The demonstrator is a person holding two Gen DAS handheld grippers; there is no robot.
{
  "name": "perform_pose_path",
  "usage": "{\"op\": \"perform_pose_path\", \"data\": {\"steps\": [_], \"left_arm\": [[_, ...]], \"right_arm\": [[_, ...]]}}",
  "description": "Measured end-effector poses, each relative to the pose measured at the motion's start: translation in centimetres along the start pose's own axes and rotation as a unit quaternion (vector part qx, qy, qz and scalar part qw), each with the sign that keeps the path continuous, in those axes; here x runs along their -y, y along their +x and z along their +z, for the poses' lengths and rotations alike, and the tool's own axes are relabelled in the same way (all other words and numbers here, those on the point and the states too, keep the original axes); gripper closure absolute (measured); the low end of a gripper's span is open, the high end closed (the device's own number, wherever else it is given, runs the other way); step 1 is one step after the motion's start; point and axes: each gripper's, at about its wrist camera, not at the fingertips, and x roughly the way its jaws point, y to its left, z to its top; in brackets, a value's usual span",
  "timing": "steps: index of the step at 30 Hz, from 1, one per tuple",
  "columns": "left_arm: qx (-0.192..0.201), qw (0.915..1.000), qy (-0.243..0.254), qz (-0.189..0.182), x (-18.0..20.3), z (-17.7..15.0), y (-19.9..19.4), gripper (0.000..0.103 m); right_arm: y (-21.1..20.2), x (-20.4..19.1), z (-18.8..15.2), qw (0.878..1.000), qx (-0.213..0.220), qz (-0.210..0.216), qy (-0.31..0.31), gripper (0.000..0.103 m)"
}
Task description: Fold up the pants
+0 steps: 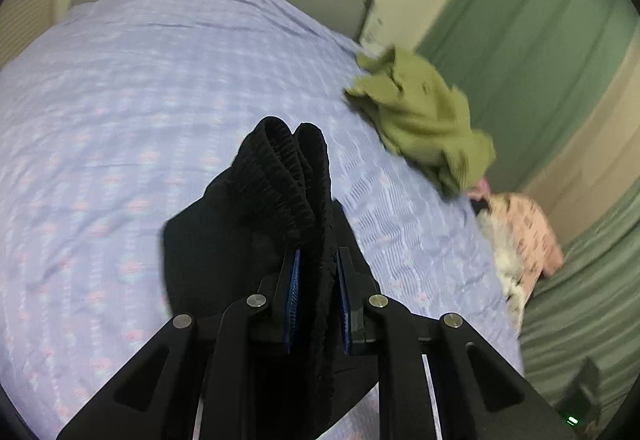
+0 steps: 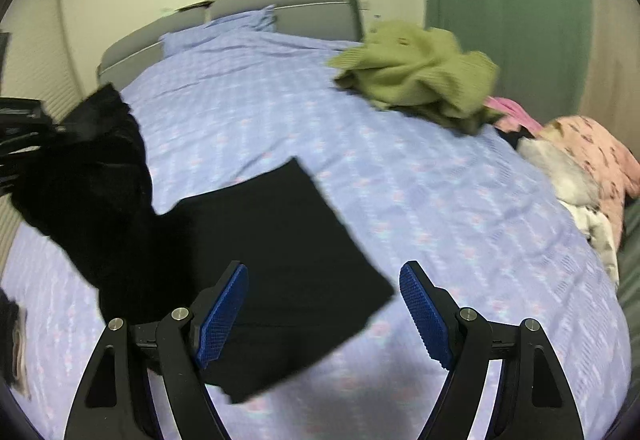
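Pants (image 2: 280, 260) are lying partly flat on the bed (image 2: 440, 220) right now, with the leg end spread out in front of my right gripper (image 2: 322, 304) and the waistband end bunched up and lifted off the bed in my left gripper (image 1: 316, 300).

My left jaws are squeezing nearly shut on the elastic waistband (image 1: 288, 168), with a thick wad of ribbed fabric sticking out past the blue pads (image 1: 294, 292). My right jaws are standing wide open, holding nothing and hovering just over the flat black panel. I can't tell if the lower pad is brushing the cloth or not.

What's worrying me:
- I'm only pinching a gathered lump of waistband, so if I'm pulling too fast it could be slipping out, or I could be carrying just one layer and leaving the other behind.
- With the right side free, dragging the waistband over could be skewing the flat part or rucking up the bedsheet.
- The green sweater (image 2: 416, 80) and the pink clothes (image 2: 592, 160) are sitting well apart toward the far edge, so probably not snagging them, but swinging wide would risk that.
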Motion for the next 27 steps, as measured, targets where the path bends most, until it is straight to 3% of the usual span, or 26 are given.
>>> {"op": "perform_pose_path", "data": {"steps": [5, 9, 13, 15, 16, 17, 21, 24, 27], "left_arm": [[-0.063, 0.9973, 0.025, 0.03, 4.5, -1.4, 9.0, 0.086], [-0.087, 0.9948, 0.027, 0.047, 5.6, -3.4, 13.5, 0.086], [-0.115, 0.9924, 0.03, 0.032, 6.3, -4.1, 16.4, 0.08], [-0.126, 0.9916, 0.024, 0.014, 6.5, -3.9, 16.2, 0.063], [-0.117, 0.9926, 0.028, 0.014, 6.8, -3.6, 15.3, 0.04], [-0.093, 0.9946, 0.039, 0.022, 7.1, -3.4, 13.7, 0.024], [-0.017, 0.9956, 0.074, 0.054, 6.1, -2.9, 8.0, 0.008], [-0.013, 0.991, 0.091, 0.097, 3.1, -4.1, 5.7, 0.008], [-0.02, 0.9784, 0.122, 0.166, -0.6, -7.0, 4.8, 0.008]], "right_arm": [[1.6, 5.2, -0.8, 0.999, -0.017, -0.017, 0.03, 0.024], [2.7, 7.7, -1.6, 0.998, -0.027, -0.028, 0.041, 0.024], [3.7, 9.5, -2.4, 0.997, -0.037, -0.03, 0.055, 0.024], [4.3, 10.0, -2.5, 0.996, -0.042, -0.026, 0.068, 0.024], [4.4, 10.1, -2.6, 0.996, -0.043, -0.023, 0.075, 0.024], [4.5, 10.3, -2.6, 0.996, -0.042, -0.016, 0.082, 0.024], [4.9, 9.8, -2.1, 0.995, -0.029, 0.02, 0.097, 0.024], [6.2, 8.7, -1.5, 0.994, -0.028, 0.061, 0.087, 0.024], [8.5, 7.4, -1.0, 0.993, -0.043, 0.082, 0.077, 0.024]]}}
